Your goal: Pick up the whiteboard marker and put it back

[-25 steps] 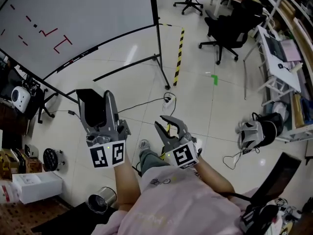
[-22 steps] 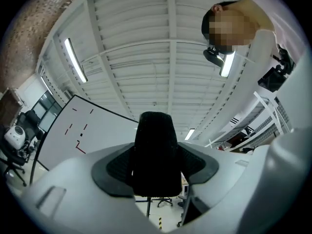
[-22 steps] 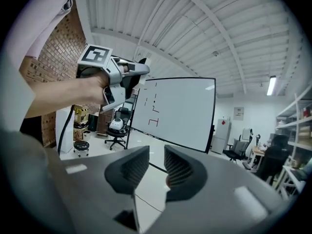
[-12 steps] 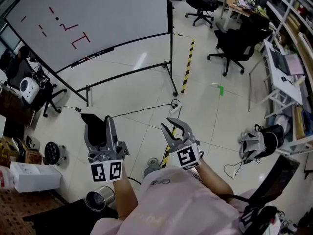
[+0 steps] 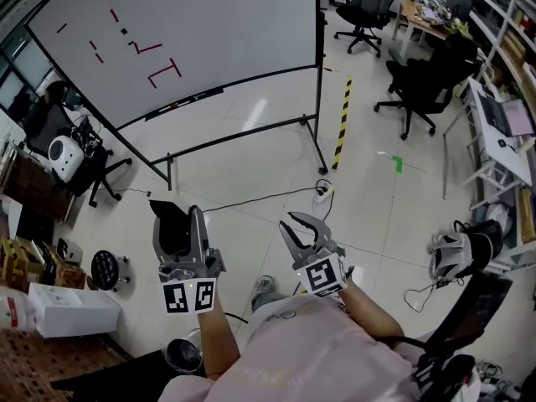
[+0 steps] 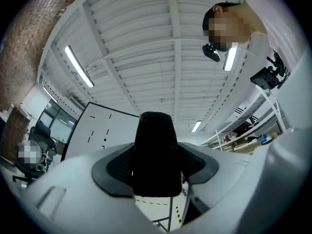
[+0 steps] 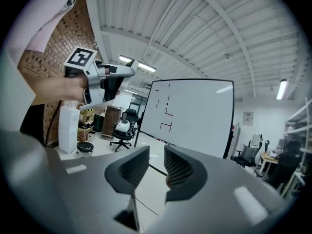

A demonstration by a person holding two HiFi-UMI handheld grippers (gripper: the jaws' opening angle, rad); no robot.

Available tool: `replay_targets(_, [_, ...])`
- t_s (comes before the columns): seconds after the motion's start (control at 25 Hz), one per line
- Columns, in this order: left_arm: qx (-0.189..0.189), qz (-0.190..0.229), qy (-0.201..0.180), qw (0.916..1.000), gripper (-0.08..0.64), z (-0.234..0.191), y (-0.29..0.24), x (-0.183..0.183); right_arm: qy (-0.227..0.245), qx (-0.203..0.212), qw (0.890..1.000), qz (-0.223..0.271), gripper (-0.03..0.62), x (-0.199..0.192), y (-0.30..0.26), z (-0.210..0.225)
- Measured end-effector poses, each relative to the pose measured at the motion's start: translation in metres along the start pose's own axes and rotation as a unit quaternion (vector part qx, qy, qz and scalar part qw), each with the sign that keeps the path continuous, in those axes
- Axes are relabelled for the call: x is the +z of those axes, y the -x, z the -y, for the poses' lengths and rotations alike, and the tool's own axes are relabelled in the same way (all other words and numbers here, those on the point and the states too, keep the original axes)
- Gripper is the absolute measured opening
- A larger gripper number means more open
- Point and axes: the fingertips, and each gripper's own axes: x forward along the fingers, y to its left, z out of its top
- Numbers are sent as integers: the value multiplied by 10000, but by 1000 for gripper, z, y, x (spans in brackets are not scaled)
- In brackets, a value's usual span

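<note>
The whiteboard [image 5: 209, 23] with red strokes stands ahead on its wheeled frame, also seen in the right gripper view [image 7: 195, 111]. A short red thing [image 5: 173, 105] lies on its ledge, too small to identify. My left gripper [image 5: 180, 212] is raised at the lower left, shut on a black block [image 5: 172, 224] that stands upright between its jaws [image 6: 156, 155]. My right gripper [image 5: 303, 223] is held beside it, well short of the board. Its jaws [image 7: 157, 165] stand a little apart with floor showing through the gap and nothing gripped.
Black office chairs [image 5: 419, 90] and desks [image 5: 502, 124] fill the right side. A yellow-black tape strip [image 5: 342, 124] and a power strip with cable [image 5: 322, 193] lie on the floor. A chair with a white device [image 5: 63, 153], a white box [image 5: 63, 308] and a metal bin [image 5: 182, 354] are at the left.
The whiteboard has shifted right and nearer in the head view as the person walks toward it. Both grippers travelled along. The left still holds the black block.
</note>
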Motion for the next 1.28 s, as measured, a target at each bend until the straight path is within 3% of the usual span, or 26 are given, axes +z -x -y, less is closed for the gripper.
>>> replay_targets(0.16, [-106,-53,211,9997,267,-37,-19,-6,-47,-124,9991,402,95,42,-32,-11])
replay_targets(0.28, [-183,-3,304,9994,264,-46,-34,-10,-17,-238,9993,274,95,37,-41,-17])
replay_targets(0.52, [-705,79,253,9972,268,-18,-39,-11,-270,-467,9984,159,95,22,-37,-7])
replay_targets(1.28, [-586,166,272,9978,268,34,-36,-5,-80,-202,9995,212,95,11,0,16])
